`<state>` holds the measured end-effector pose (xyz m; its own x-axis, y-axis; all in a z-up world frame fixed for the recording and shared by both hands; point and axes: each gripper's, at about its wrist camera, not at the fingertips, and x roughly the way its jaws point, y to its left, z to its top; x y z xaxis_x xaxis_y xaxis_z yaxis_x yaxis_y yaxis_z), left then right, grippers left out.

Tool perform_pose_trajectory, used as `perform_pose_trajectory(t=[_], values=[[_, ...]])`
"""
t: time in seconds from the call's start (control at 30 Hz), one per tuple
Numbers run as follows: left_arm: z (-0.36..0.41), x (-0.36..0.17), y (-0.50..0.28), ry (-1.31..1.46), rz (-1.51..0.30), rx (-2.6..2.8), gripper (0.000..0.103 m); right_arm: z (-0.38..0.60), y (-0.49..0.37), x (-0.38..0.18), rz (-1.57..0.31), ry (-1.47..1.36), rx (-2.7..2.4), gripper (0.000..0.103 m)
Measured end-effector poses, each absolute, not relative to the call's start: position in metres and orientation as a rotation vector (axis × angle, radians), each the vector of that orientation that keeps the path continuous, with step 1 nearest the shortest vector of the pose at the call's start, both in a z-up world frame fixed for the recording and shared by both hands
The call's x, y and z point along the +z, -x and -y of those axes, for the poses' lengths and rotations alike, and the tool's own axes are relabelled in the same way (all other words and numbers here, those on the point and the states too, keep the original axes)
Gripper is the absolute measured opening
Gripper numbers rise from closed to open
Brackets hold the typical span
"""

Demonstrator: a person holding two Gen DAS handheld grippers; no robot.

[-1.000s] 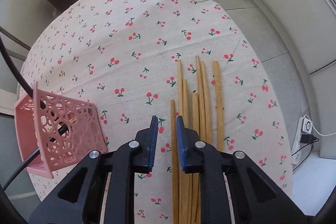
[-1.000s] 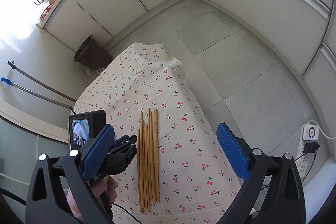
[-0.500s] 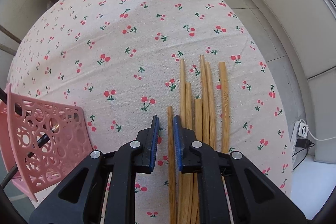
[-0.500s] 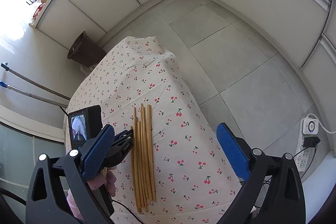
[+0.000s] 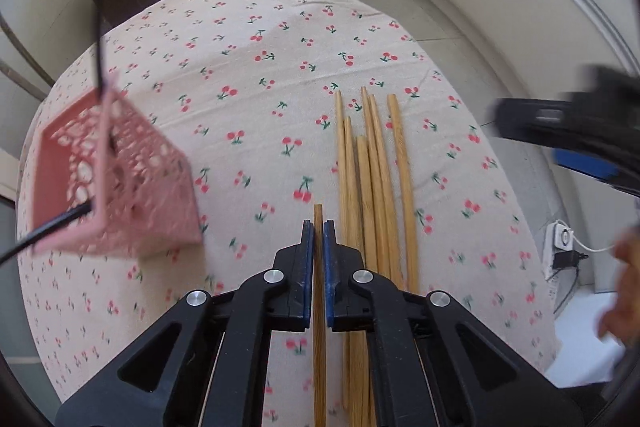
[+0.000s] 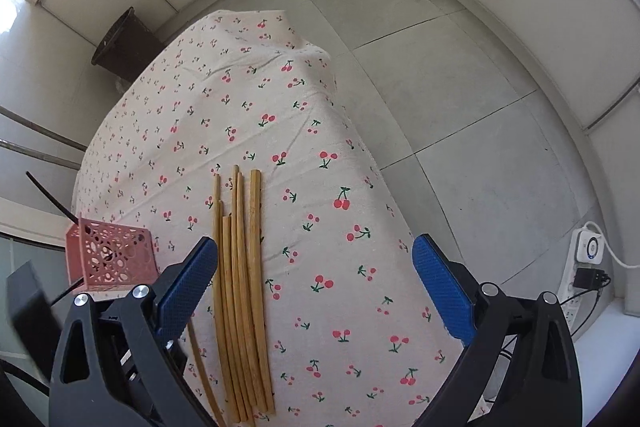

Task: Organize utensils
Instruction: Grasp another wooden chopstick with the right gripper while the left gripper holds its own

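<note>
Now the biggest thing before me is the cherry-print tablecloth [image 5: 248, 75], and on it the pink basket [image 5: 116, 183] sits off to the left, blurred and tilted in the left wrist view, nearer the middle than it was a second ago. My view has swung that way. To the right of centre lies the bundle of chopsticks [image 5: 372, 179], side by side on the cloth, pointing away from me.

What has changed most: my left gripper [image 5: 319, 227] has gone from a narrow gap to fully closed, and its blue pads now press on a single chopstick [image 5: 318, 213], the leftmost one, which stands apart from the rest. I judge that the pick is made and the carry toward the basket is starting.

My right gripper [image 6: 316, 283] has dropped closer to the table and hangs wide open over the bundle, with nothing between its pads. It looks ready to take the next stick.
</note>
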<state>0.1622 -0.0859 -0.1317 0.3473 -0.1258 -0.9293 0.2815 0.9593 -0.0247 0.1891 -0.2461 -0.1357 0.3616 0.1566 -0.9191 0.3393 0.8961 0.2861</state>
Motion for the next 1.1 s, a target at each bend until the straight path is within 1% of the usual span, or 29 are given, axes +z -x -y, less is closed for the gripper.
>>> perform_pose_trajectory(t=[0.1, 0.27, 0.33, 0.37, 0.4, 0.5, 0.6, 0.9, 0.93, 0.97, 1.0, 1.03, 1.1], values=[[0.074, -0.109, -0.143, -0.106, -1.151, -0.289, 0.004, 0.237, -0.195, -0.150, -1.220, -0.487, -0.123, 0.094], [0.046, -0.062, -0.110, -0.044, -1.024, -0.290, 0.004, 0.222, -0.206, -0.155, -1.191, -0.478, -0.108, 0.089], [0.029, -0.046, -0.098, -0.010, -0.979, -0.288, 0.004, 0.217, -0.211, -0.159, -1.199, -0.472, -0.120, 0.080], [0.020, -0.039, -0.092, 0.006, -0.963, -0.287, 0.004, 0.214, -0.215, -0.161, -1.207, -0.464, -0.124, 0.073], [0.011, -0.031, -0.088, 0.028, -0.953, -0.298, 0.004, 0.210, -0.218, -0.164, -1.211, -0.448, -0.130, 0.063], [-0.004, -0.014, -0.078, 0.061, -0.908, -0.313, 0.004, 0.201, -0.224, -0.168, -1.209, -0.411, -0.153, 0.045], [-0.013, -0.002, -0.075, 0.076, -0.875, -0.326, 0.004, 0.199, -0.229, -0.169, -1.191, -0.414, -0.170, 0.039], [-0.024, 0.008, -0.067, 0.095, -0.860, -0.335, 0.004, 0.180, -0.242, -0.175, -1.181, -0.303, -0.195, 0.038], [-0.026, 0.009, -0.066, 0.096, -0.855, -0.332, 0.004, 0.179, -0.242, -0.175, -1.175, -0.289, -0.199, 0.037], [-0.027, 0.010, -0.066, 0.098, -0.851, -0.331, 0.004, 0.177, -0.242, -0.175, -1.169, -0.267, -0.208, 0.027], [-0.029, 0.011, -0.066, 0.101, -0.849, -0.331, 0.004, 0.178, -0.242, -0.175, -1.164, -0.263, -0.207, 0.015], [-0.030, 0.011, -0.066, 0.104, -0.848, -0.329, 0.004, 0.180, -0.241, -0.176, -1.166, -0.283, -0.190, 0.008], [-0.031, 0.010, -0.068, 0.107, -0.852, -0.325, 0.004, 0.182, -0.241, -0.176, -1.167, -0.314, -0.166, 0.008]])
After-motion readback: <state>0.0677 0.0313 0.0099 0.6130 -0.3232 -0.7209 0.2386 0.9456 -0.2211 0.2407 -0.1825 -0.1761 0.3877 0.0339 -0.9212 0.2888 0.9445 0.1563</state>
